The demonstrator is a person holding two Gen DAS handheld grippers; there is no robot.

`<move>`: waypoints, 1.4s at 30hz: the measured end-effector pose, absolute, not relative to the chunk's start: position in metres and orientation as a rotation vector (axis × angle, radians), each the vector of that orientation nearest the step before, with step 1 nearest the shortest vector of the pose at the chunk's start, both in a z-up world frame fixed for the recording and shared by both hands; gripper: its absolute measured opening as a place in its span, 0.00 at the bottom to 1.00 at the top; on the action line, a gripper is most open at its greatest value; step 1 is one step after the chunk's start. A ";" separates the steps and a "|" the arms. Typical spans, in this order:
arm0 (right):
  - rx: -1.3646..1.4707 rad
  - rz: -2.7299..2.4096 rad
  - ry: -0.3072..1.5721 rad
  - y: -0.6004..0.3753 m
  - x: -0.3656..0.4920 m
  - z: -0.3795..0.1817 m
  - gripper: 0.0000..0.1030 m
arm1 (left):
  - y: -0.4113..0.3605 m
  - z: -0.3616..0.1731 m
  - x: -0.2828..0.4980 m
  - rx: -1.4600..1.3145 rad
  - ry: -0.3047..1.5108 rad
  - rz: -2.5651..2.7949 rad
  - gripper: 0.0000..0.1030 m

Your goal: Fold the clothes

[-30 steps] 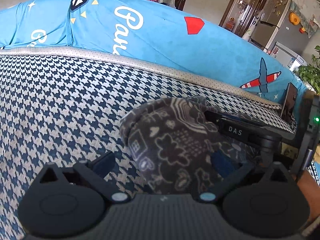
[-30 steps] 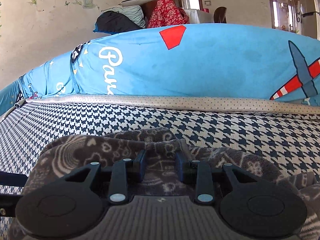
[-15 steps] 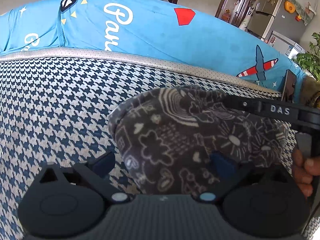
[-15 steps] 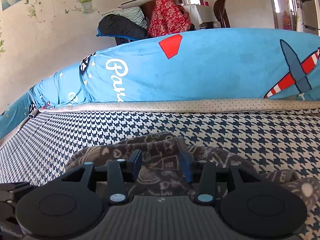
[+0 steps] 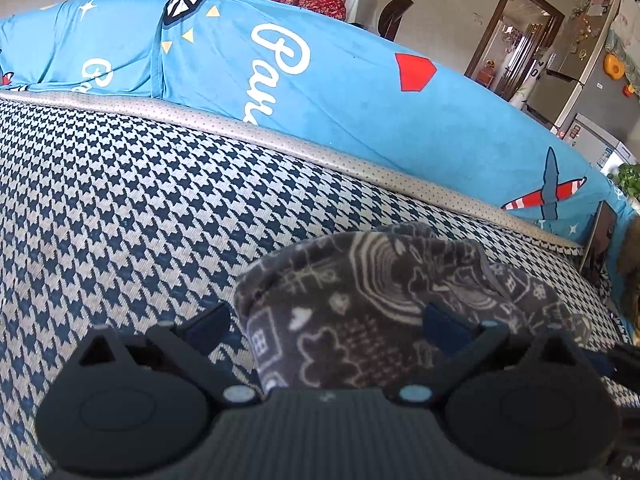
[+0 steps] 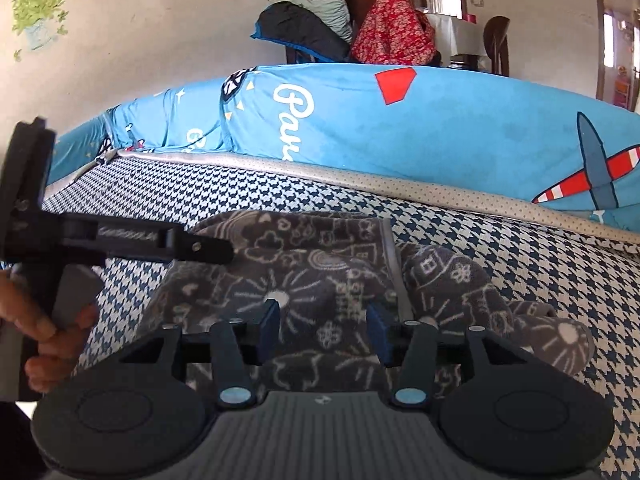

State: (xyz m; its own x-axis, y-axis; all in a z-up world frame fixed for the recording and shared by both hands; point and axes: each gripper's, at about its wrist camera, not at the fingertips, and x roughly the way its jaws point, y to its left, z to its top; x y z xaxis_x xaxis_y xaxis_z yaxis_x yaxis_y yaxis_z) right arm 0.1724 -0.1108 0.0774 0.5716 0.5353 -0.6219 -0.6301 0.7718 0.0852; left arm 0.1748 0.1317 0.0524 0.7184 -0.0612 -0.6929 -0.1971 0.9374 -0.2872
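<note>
I'm working on a navy-and-white houndstooth seat cover (image 5: pixel 132 208), edged at the back by a grey dotted strip (image 6: pixel 440 192); behind it a bright blue cushion (image 5: pixel 340 92) with white script, a red patch and a red-striped plane; over it, piled clothes (image 6: pixel 360 32), one dark and one red floral, plus a chair (image 6: pixel 496 40) and a cream wall with plant stickers (image 6: pixel 38 12); doorway (image 5: pixel 516 44) and fridge (image 5: pixel 584 68) at the right in the left view. The dark grey doodle-print garment (image 6: pixel 312 272) lies bunched on the houndstooth, near the front edge; a rolled end sticks out to the right. My right gripper (image 6: pixel 322 328) has just been opening; jaws part-way apart above the cloth, pads not pressing it, nothing held. My left gripper (image 5: pixel 324 324) stands wide open; the garment's left fold lies between the jaws, not clamped; its fingertip (image 6: pixel 212 250) shows over the cloth in the right view, with my hand (image 6: pixel 44 328) on its handle.
</note>
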 end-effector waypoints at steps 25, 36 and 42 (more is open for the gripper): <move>-0.240 0.752 0.712 -0.122 0.165 0.051 0.55 | 0.137 0.012 0.191 -0.475 0.773 0.132 1.00; -0.140 0.711 0.721 -0.119 0.155 0.074 0.56 | 0.136 0.024 0.190 -0.456 0.781 0.139 1.00; -0.121 0.723 0.704 -0.100 0.123 0.081 0.56 | 0.136 0.035 0.186 -0.451 0.765 0.149 1.00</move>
State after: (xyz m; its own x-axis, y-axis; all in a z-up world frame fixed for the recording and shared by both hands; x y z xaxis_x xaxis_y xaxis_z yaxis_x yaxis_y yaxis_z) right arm 0.1227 -0.0998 0.0807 0.5331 0.5655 -0.6293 -0.6438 0.7538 0.1320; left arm 0.1865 0.1357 0.0349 0.7160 -0.0319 -0.6974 -0.2906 0.8947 -0.3393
